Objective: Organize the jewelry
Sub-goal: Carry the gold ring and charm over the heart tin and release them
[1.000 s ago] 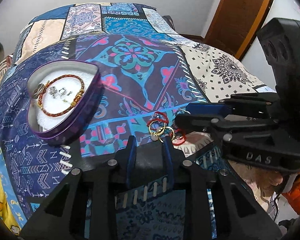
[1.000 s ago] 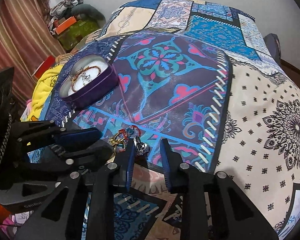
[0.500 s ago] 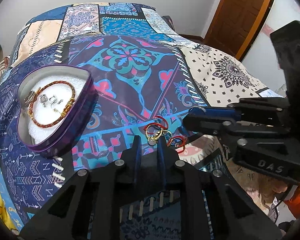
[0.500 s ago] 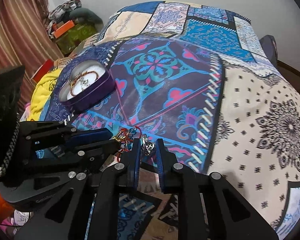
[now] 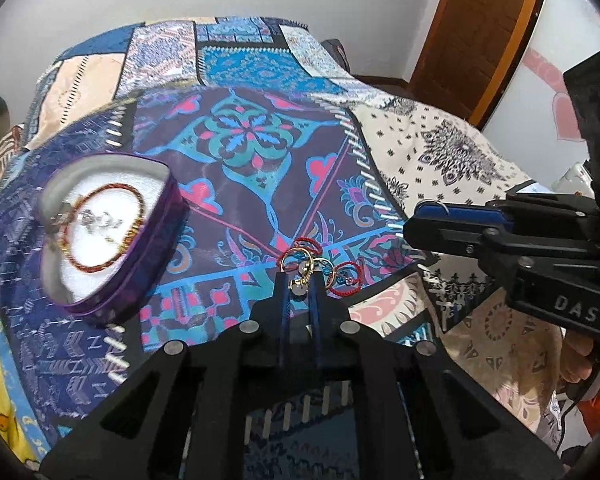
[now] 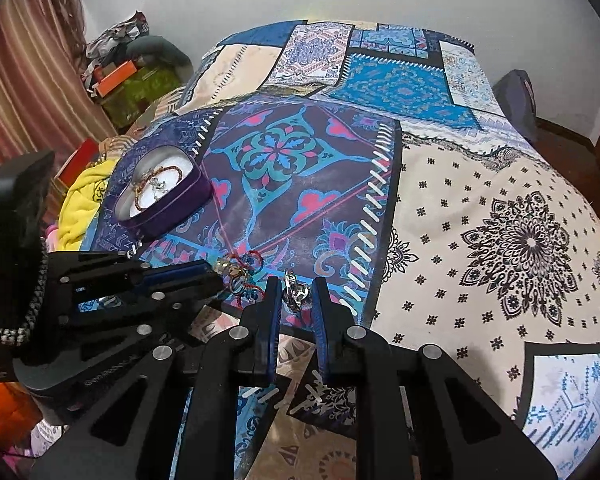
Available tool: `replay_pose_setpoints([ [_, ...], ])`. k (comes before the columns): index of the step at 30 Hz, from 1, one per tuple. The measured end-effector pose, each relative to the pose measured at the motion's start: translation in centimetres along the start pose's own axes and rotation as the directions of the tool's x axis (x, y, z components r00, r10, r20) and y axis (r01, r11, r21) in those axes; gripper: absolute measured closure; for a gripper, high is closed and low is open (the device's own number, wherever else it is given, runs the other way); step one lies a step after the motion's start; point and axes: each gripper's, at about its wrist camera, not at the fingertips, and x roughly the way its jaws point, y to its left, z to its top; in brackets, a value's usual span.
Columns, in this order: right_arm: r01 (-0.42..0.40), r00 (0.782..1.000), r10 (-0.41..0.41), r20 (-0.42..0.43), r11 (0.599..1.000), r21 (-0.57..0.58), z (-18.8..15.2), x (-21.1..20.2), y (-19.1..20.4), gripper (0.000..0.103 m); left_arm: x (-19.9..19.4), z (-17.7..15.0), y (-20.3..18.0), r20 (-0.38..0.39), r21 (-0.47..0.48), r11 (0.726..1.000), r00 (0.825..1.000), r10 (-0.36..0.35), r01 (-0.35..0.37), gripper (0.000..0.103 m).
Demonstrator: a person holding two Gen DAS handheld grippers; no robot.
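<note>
A purple heart-shaped tin (image 5: 112, 236) with white padding holds a red-gold bracelet and silver pieces; in the right wrist view the tin (image 6: 164, 196) sits at the left. A tangle of gold hoop earrings and red cord (image 5: 316, 266) lies on the patchwork bedspread. My left gripper (image 5: 300, 286) is shut on a gold earring (image 5: 300, 280). My right gripper (image 6: 296, 296) is shut on a silver ring (image 6: 294, 292), just right of the tangle (image 6: 242, 272). It also shows in the left wrist view (image 5: 424, 216).
The patchwork bedspread (image 6: 500, 220) covers the bed. A yellow cloth (image 6: 80, 200) and clutter lie past the bed's left edge. A wooden door (image 5: 472, 36) stands at the back right.
Both grippers have closed from open, the left on a gold earring, the right on the silver ring. Both have lifted slightly from the bedspread.
</note>
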Motion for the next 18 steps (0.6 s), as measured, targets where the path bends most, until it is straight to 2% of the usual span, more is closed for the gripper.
replay_pose_setpoints([
  [10,-0.001,0.998,0.002,0.058,1.0,-0.014,1.1,-1.9,1.1,0.089,-4.7,0.4,0.7,0.089,-0.016,1.0,0.996,0.023,-0.022,0.096],
  [18,-0.007,0.993,0.012,0.118,0.999,-0.037,2.9,-3.2,2.8,0.089,-8.3,1.3,2.1,0.175,-0.039,0.998,0.983,0.052,-0.046,0.096],
])
